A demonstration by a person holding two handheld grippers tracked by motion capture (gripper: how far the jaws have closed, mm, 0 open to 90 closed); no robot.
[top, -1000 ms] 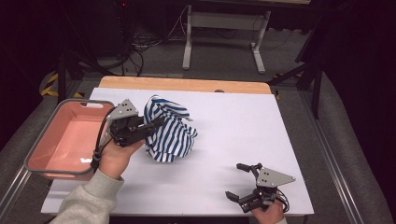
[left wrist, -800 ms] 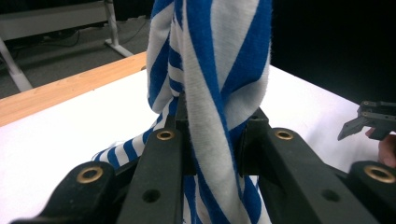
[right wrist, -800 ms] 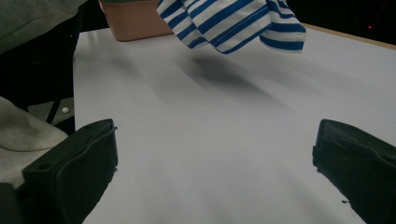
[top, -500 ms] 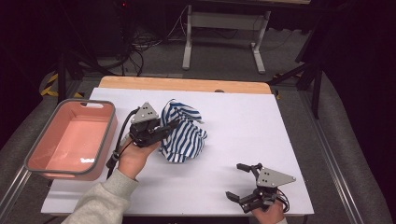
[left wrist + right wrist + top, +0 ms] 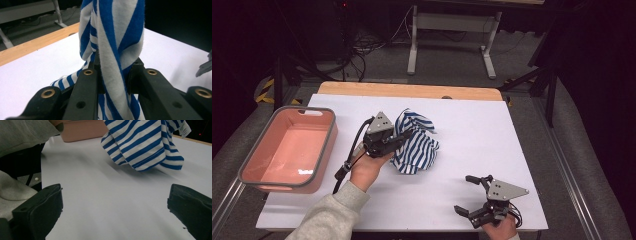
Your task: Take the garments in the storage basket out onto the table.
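High view: the left gripper (image 5: pixel 404 136) has carried the striped cloth (image 5: pixel 417 145) rightward, away from the pink bin (image 5: pixel 257 175), toward the centre of the white table (image 5: pixel 492 130); likely repositioning, not binning.

Left gripper view: jaws pinch a twisted blue-and-white fold.

Right gripper view: the right gripper (image 5: pixel 115 207) idles, jaws spread; the cloth's hem hangs crumpled just above the table.

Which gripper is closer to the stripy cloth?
The left. The left gripper has its jaws shut on the stripy cloth. The right gripper sits open near the table's front edge, apart from the cloth with bare white tabletop between them.
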